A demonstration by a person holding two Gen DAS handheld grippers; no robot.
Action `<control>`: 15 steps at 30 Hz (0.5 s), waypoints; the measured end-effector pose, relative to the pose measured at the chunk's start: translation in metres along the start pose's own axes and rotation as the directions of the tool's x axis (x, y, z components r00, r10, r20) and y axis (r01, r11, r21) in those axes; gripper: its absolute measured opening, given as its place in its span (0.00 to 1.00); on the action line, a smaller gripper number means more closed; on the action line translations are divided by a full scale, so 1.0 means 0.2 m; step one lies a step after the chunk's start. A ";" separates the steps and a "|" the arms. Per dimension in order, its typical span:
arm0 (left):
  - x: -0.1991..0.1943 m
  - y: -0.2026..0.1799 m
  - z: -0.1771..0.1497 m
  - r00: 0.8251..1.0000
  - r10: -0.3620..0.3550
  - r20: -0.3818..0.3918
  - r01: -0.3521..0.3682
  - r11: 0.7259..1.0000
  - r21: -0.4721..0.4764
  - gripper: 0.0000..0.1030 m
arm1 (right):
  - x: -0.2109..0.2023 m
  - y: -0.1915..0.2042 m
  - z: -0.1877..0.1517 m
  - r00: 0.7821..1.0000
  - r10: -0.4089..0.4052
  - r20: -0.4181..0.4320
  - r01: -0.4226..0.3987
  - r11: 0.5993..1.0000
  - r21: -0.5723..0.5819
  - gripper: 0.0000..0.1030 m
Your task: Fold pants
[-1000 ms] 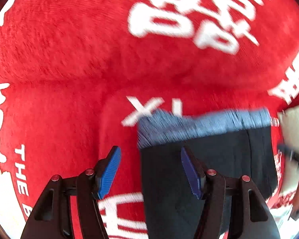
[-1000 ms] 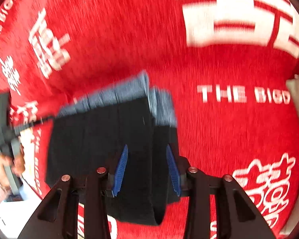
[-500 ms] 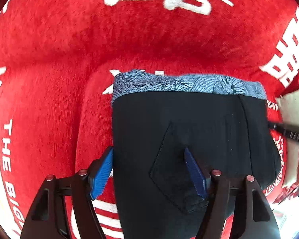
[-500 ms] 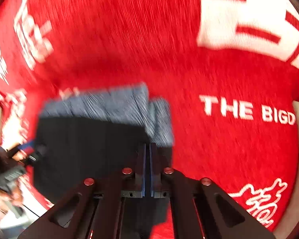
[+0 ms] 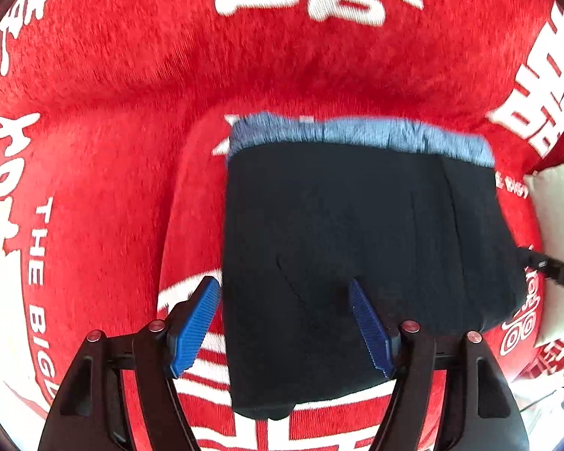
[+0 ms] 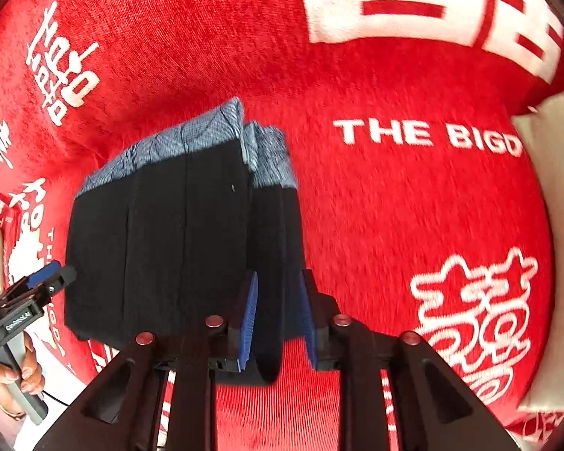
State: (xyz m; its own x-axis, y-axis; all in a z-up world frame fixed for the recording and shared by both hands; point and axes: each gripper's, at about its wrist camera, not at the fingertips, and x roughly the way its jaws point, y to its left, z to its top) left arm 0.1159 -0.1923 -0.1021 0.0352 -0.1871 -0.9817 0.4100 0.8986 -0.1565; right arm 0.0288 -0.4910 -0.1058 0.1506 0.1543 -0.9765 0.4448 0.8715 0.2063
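Observation:
Black pants (image 5: 357,225) lie folded into a compact block on the red blanket, their blue-grey patterned waistband (image 5: 357,135) at the far side. My left gripper (image 5: 282,285) hovers open over the near left part, with one pad off the cloth's left edge and the other above the black fabric. In the right wrist view the pants (image 6: 169,244) sit left of centre. My right gripper (image 6: 278,276) straddles their doubled right edge with its jaws opening. The cloth lies between the pads and is not pinched.
A red blanket (image 6: 394,206) with white lettering covers the whole surface. A cream cushion (image 6: 556,188) lies at its right edge, also visible in the left wrist view as the cushion (image 5: 556,206). A person's hand (image 6: 15,372) holds the left gripper's handle at the lower left.
The right gripper closed fully half a second ago and has since parted around the pants' right edge. The left gripper drew back, bringing more of the folded pants into view.

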 end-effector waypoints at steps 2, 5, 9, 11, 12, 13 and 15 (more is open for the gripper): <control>0.05 -0.02 -0.02 1.000 0.019 0.000 -0.019 1.000 0.003 0.71 | -0.03 -0.01 -0.04 1.000 -0.005 0.018 0.004 1.000 0.019 0.24; 0.06 -0.03 -0.03 0.999 0.031 0.011 -0.031 0.999 0.007 0.77 | -0.13 -0.06 -0.08 0.999 0.003 0.041 -0.005 0.999 0.044 0.24; 0.06 -0.04 -0.03 0.999 0.043 0.016 -0.043 0.999 0.006 0.78 | -0.18 -0.02 -0.09 0.998 -0.001 0.062 -0.001 1.000 0.028 0.24; 0.06 -0.04 -0.04 0.999 0.047 0.018 -0.047 0.999 0.004 0.78 | -0.20 -0.01 -0.10 0.998 0.022 0.066 -0.024 0.999 0.022 0.31; 0.06 -0.04 -0.04 0.999 0.048 0.019 -0.048 0.999 0.001 0.78 | -0.21 0.00 -0.11 0.997 0.004 0.075 -0.005 1.000 0.018 0.35; 0.06 -0.04 -0.04 0.999 0.049 0.020 -0.049 0.999 -0.001 0.78 | -0.22 0.01 -0.12 0.996 -0.014 0.087 0.013 1.000 0.013 0.37; 0.04 -0.05 -0.04 0.998 0.051 0.022 -0.051 0.999 0.000 0.78 | -0.24 0.03 -0.13 0.995 0.006 0.095 -0.006 1.000 0.002 0.37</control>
State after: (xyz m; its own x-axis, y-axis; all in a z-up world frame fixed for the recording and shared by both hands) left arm 0.1043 -0.1983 -0.1091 0.0767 -0.1494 -0.9858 0.4077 0.9070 -0.1058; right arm 0.0021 -0.4813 -0.0584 0.2364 0.1147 -0.9649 0.4453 0.8698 0.2125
